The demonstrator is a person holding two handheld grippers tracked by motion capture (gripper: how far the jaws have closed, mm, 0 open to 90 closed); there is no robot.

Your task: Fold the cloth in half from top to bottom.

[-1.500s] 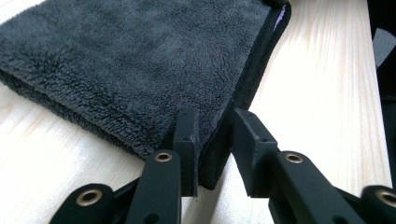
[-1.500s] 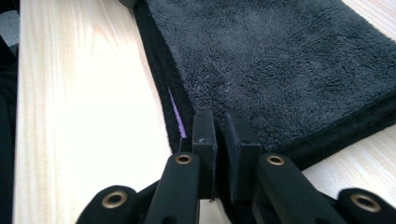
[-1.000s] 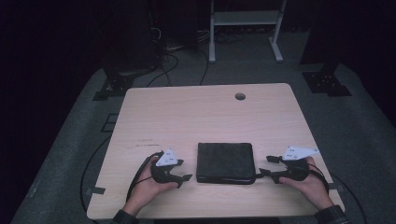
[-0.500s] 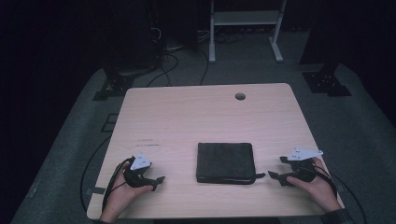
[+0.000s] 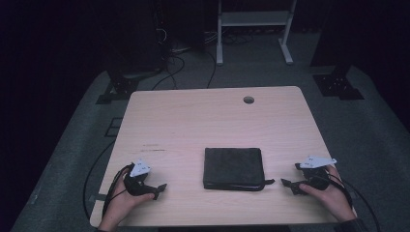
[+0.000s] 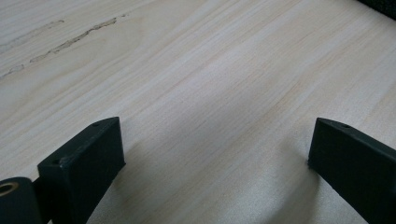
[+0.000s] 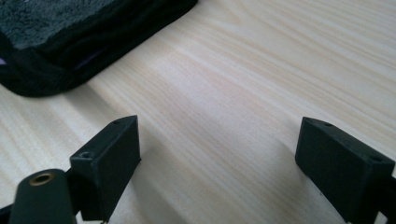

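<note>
Folded black towel (image 5: pixel 233 168) flat near the bench's (image 5: pixel 193 121) near edge at its middle, left claw (image 5: pixel 155 188) and right claw (image 5: pixel 290 184) both spread empty, just opened, well apart either side.

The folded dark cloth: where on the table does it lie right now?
In the high view the folded dark cloth lies flat near the table's front edge, between the left claw and the right claw, touching neither.

One bench (image 5: pixel 193 125) is counted. One folded dark cloth (image 5: pixel 233 167) is counted on it. Two grippers are counted: one left gripper (image 5: pixel 159 189) and one right gripper (image 5: pixel 289 181). Two black jaws are counted on each. One round hole (image 5: pixel 248 100) is counted in the bench top.
</note>
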